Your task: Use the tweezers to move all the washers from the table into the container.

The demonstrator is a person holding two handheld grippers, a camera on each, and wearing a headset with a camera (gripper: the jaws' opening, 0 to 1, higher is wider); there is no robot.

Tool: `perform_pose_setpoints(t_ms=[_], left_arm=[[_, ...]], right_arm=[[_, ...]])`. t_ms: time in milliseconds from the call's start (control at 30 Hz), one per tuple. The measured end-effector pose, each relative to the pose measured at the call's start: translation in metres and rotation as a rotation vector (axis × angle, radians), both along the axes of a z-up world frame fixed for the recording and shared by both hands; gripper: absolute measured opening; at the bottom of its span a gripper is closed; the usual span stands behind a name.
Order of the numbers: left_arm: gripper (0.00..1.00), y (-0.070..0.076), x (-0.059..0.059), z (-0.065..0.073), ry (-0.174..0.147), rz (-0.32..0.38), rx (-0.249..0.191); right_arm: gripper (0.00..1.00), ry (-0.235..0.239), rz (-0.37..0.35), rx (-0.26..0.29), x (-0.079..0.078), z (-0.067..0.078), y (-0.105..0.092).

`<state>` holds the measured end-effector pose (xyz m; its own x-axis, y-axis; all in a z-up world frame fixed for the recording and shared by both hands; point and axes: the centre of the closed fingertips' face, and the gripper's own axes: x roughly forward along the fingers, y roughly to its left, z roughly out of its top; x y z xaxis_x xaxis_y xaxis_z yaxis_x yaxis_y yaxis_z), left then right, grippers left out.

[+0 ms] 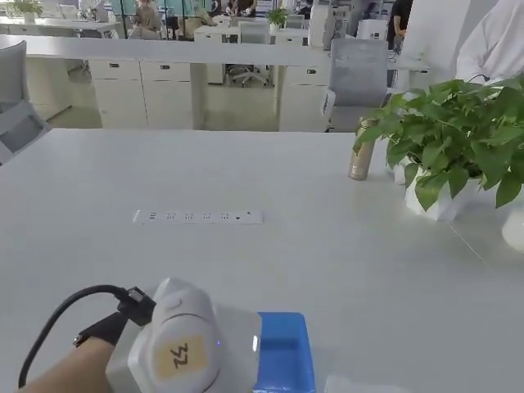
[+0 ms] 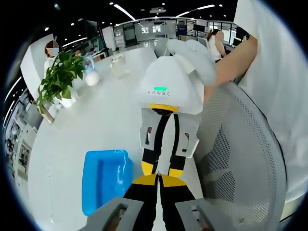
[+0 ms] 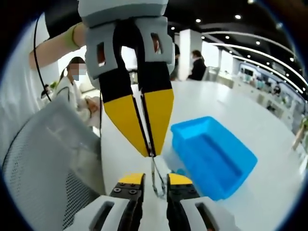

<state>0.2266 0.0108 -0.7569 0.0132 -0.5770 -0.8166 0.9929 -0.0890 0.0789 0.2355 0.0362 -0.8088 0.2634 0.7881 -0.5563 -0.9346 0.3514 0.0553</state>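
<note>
My two grippers meet tip to tip just above the white table (image 1: 327,246). The left gripper (image 3: 150,153) comes down from the top of the right gripper view, its yellow jaws shut on one end of thin metal tweezers (image 3: 155,175). The other end of the tweezers lies between the jaws of my right gripper (image 3: 155,182), which stand a little apart. A blue open container (image 3: 214,159) sits on the table beside them. It lies right of the left gripper's white body (image 1: 184,344) in the head view. In the left gripper view the right gripper (image 2: 162,169) faces my own jaws, with the container (image 2: 103,180) at lower left.
A potted plant (image 1: 458,139) and a slim bottle (image 1: 360,155) stand at the far right of the table. A power strip (image 1: 196,216) is set into its middle. A grey mesh chair (image 2: 240,159) is close behind the grippers. People sit at desks in the background.
</note>
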Motion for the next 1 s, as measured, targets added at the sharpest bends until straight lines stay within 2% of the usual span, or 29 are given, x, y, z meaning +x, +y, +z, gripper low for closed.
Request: perform_pose_setpoints(t_ms=[100, 167, 267, 500, 1000], left_arm=[[0.00, 0.000, 0.000, 0.000, 0.000, -0.010, 0.003], [0.00, -0.001, -0.001, 0.000, 0.002, -0.014, 0.001], [0.00, -0.002, -0.001, 0.000, 0.004, -0.016, 0.001], [0.00, -0.002, -0.002, 0.000, 0.014, -0.009, -0.014], [0.00, 0.000, -0.005, -0.001, 0.024, -0.018, -0.012]], right_arm=[[0.10, -0.031, 0.010, -0.035, 0.004, 0.000, -0.004], [0.10, -0.023, 0.009, -0.051, 0.005, -0.003, -0.005], [0.07, -0.001, 0.022, -0.043, 0.002, -0.005, -0.004], [0.05, -0.001, 0.031, -0.060, 0.000, -0.007, -0.004], [0.06, 0.003, 0.043, -0.076, -0.002, -0.011, -0.004]])
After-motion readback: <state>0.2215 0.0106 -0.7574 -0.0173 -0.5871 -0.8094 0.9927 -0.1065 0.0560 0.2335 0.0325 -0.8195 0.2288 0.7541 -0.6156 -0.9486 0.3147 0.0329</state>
